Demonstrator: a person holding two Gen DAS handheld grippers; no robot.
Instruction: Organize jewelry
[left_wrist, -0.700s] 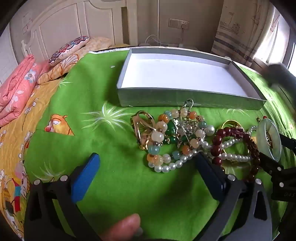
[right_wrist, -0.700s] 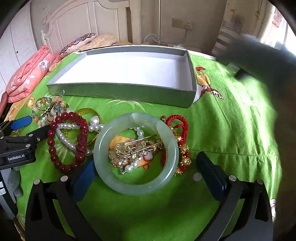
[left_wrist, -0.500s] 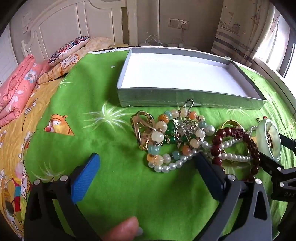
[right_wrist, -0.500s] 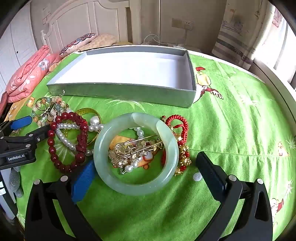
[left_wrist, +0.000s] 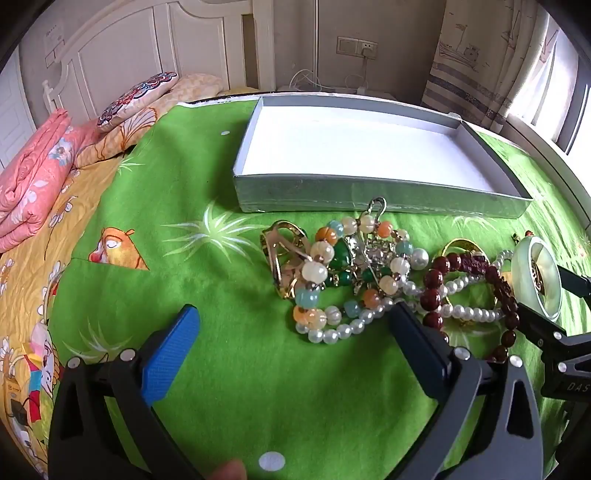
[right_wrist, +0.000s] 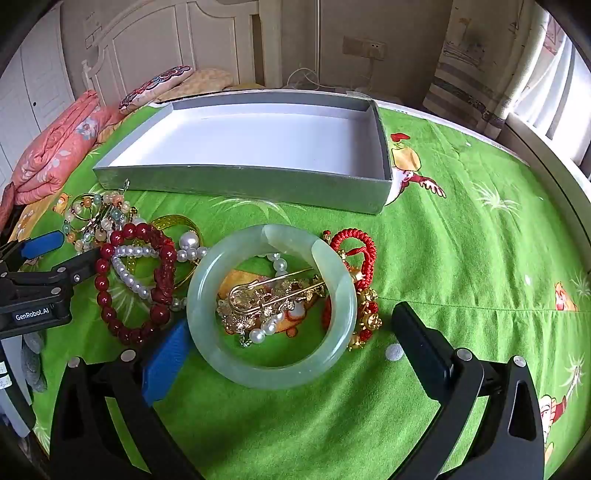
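A pile of jewelry lies on the green bedspread in front of an empty grey box (left_wrist: 369, 194) (right_wrist: 240, 182). My left gripper (left_wrist: 295, 325) is open, just short of a multicoloured bead bracelet (left_wrist: 321, 258) tangled with a gold clasp (left_wrist: 284, 243) and pearls. My right gripper (right_wrist: 291, 332) is open around the near side of a pale jade bangle (right_wrist: 271, 373), which rings a gold brooch (right_wrist: 273, 295). A dark red bead bracelet (right_wrist: 136, 277) (left_wrist: 465, 269), a pearl strand (right_wrist: 129, 273) and a red cord bracelet (right_wrist: 358, 251) lie beside it.
Folded pink bedding (left_wrist: 33, 192) and pillows (left_wrist: 136, 96) lie at the left by the headboard. The bed's edge and a curtained window (right_wrist: 546, 92) are at the right. The left gripper shows in the right wrist view (right_wrist: 55, 258).
A dark blurred shape at the right has left both views. The grippers and the jewelry have barely moved.
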